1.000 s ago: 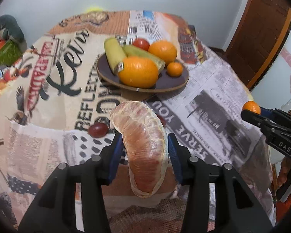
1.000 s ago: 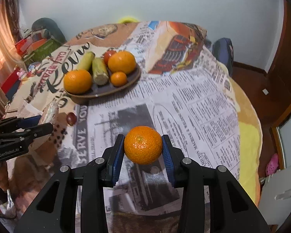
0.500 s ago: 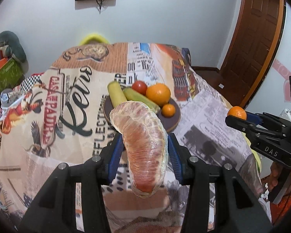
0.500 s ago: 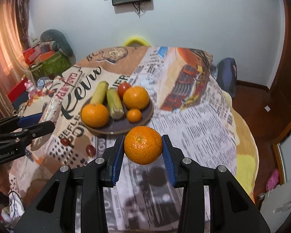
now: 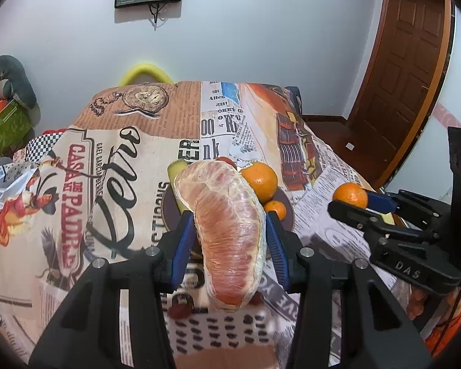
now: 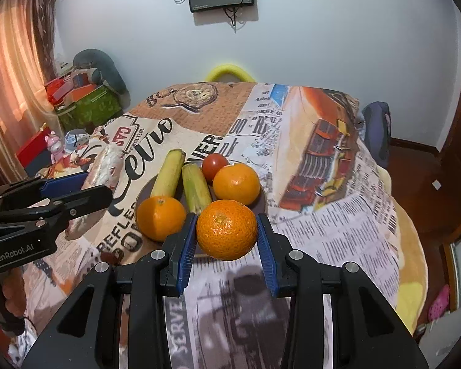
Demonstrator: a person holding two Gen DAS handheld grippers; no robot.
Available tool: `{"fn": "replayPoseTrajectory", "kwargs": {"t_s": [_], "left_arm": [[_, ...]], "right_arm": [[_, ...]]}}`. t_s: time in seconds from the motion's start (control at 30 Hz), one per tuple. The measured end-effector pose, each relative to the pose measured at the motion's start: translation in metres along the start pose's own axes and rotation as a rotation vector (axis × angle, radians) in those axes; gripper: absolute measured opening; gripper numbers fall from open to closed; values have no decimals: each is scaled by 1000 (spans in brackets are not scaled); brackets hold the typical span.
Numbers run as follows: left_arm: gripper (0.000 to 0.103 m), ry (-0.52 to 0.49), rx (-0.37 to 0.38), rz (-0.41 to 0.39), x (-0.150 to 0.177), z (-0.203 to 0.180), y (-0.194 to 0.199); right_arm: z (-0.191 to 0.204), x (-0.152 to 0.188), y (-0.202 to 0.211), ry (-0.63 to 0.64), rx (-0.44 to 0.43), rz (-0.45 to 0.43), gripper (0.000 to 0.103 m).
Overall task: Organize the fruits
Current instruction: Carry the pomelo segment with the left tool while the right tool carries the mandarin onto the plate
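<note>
My left gripper is shut on a plastic-wrapped peeled pomelo wedge, held above the table's near side; it also shows in the right wrist view. My right gripper is shut on a mandarin, held above the table in front of the brown plate. The plate holds two oranges, two green-yellow sugarcane-like pieces, a tomato. In the left wrist view the plate is mostly hidden behind the wedge, and the right gripper shows at right.
Small dark red fruits lie on the newspaper-print tablecloth near the front edge. A yellow chair back stands behind the table. Boxes and toys sit at left; a wooden door is at right.
Both grippers have risen and tilted up with their fruit still held, so the plate now sits lower and closer behind the held fruit and more wall shows.
</note>
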State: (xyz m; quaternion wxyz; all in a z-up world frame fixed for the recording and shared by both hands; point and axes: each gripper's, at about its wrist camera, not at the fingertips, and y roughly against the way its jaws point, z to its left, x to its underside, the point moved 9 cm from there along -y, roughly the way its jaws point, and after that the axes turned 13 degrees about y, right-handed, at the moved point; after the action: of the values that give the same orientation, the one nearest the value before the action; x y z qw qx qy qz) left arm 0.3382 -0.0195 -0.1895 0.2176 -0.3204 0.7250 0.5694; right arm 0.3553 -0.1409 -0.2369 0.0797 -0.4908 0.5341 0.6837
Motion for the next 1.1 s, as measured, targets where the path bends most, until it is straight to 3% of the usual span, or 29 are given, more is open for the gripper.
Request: {"fn": "replayPoseTrajectory", "kwargs": {"t_s": [0.33,0.6,0.93,1.1], "left_arm": [[46,5,-1,28,-16,7,-45],[46,17,-16,74,-22,19,-83],[47,20,-25,118,-14,24,-108],[47,1,-33,92,-16,20,-103]], "right_arm": [[0,-13,-47,8,-28,22,35],[3,-4,-81,24,-53,79,35],[6,1,-94,32,-89,100,35],[5,1,-95,17,-104,106,35]]}}
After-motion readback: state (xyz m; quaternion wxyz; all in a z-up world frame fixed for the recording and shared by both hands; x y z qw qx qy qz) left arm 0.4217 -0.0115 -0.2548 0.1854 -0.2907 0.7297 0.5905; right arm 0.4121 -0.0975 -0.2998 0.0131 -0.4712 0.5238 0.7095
